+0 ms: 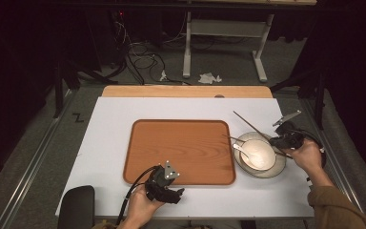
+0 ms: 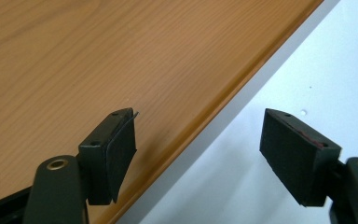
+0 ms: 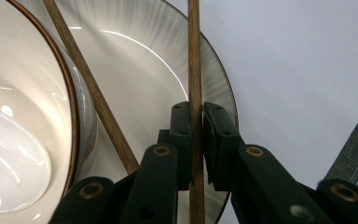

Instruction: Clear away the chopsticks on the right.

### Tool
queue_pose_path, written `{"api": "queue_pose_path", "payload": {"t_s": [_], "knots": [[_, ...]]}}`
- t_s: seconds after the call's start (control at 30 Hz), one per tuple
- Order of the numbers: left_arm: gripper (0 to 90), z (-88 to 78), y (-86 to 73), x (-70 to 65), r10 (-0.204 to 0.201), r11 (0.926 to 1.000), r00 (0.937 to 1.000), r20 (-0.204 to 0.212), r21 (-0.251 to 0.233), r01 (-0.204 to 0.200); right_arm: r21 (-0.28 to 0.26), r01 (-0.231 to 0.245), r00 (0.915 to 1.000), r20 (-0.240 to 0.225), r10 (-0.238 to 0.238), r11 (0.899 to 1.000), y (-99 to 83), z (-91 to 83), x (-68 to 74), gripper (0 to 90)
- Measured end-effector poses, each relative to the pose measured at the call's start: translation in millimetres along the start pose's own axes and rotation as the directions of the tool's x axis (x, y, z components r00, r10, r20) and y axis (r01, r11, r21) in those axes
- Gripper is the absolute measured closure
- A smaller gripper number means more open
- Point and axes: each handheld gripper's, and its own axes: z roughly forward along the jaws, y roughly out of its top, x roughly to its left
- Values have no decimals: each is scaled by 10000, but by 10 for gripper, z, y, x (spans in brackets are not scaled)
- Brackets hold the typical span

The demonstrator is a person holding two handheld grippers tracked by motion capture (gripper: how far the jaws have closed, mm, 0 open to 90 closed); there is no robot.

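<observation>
Right gripper [image 3: 197, 121] clenched on one wooden chopstick [image 3: 195, 60], pads pressing both sides; stick ran straight over plate [image 3: 168, 65] rim. Second chopstick [image 3: 91, 93] lay slanted across plate, leaning at bowl [image 3: 37, 121] wall, apart from jaws. Bowl sat on plate, R of wooden tray [image 1: 181, 148], spoon [image 1: 243, 151] inside. Left gripper [image 2: 198, 144] released, jaws wide, nothing between, straddling tray's near edge over white tabletop [image 1: 105, 143].

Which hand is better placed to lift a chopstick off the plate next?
Right. The right gripper is already shut on one chopstick over the plate. The left gripper is open over the edge of the wooden tray, away from the dishes.
</observation>
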Motion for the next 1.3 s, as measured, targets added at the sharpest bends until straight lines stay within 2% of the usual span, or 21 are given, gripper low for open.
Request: {"api": "queue_pose_path", "payload": {"t_s": [0.13, 0.23, 0.33, 0.53, 0.6, 0.67, 0.73, 0.87, 1.03, 1.07, 1.17, 1.2, 1.3], "knots": [[268, -6, -5, -3, 37, 10000, 10000, -19, 1, -37, -80, 59, 9999, 92, -58, 10000, -10, -12, 18, 849], [268, -16, -4, 8, -39, 10000, 10000, -25, -69, 39, -475, -63, 10000, 56, 66, 9988, -20, -63, 39, 850], [268, -16, 4, 13, -107, 9999, 9999, -39, -134, 106, -847, -169, 9998, 48, 173, 9963, -23, -186, 85, 851], [268, -36, -5, 11, -65, 9999, 9999, -80, -147, 64, -1593, -2, 9999, 100, 18, 9872, -53, -442, 220, 851], [268, -38, 0, 18, -89, 9998, 9999, -70, -171, 87, -1912, -17, 10000, 49, 27, 9815, -65, -523, 292, 851], [268, -25, 3, 18, -123, 9998, 9999, -74, -165, 122, -2039, 79, 9997, 251, -28, 9790, -69, -590, 361, 850], [268, -17, 2, 16, -79, 9999, 9999, -75, -121, 79, -2256, 87, 9997, 249, -32, 9742, -70, -652, 440, 851], [268, -21, 0, 16, -51, 9999, 10000, -67, -93, 50, -2438, 53, 9999, 171, -12, 9698, -63, -710, 550, 851], [268, -22, 3, 9, -33, 9999, 10000, -67, -106, 32, -2675, 240, 9995, -112, -281, 9633, -52, -794, 748, 850], [268, -25, 2, 8, -15, 9999, 10000, -76, -106, 14, -2787, 416, 9987, -160, -480, 9595, -52, -830, 813, 849], [268, -32, 1, 14, -12, 9999, 10000, -70, -111, 11, -2984, 450, 9982, -251, -549, 9534, -55, -884, 924, 849], [268, -32, 2, 13, -58, 9998, 10000, -68, -164, 56, -3130, 513, 9974, -320, -645, 9484, -52, -888, 973, 849], [268, -54, 12, 18, -6, 9998, 10000, -85, -209, 4, -3061, 422, 9966, -549, -619, 9511, -34, -869, 1092, 849]]}}
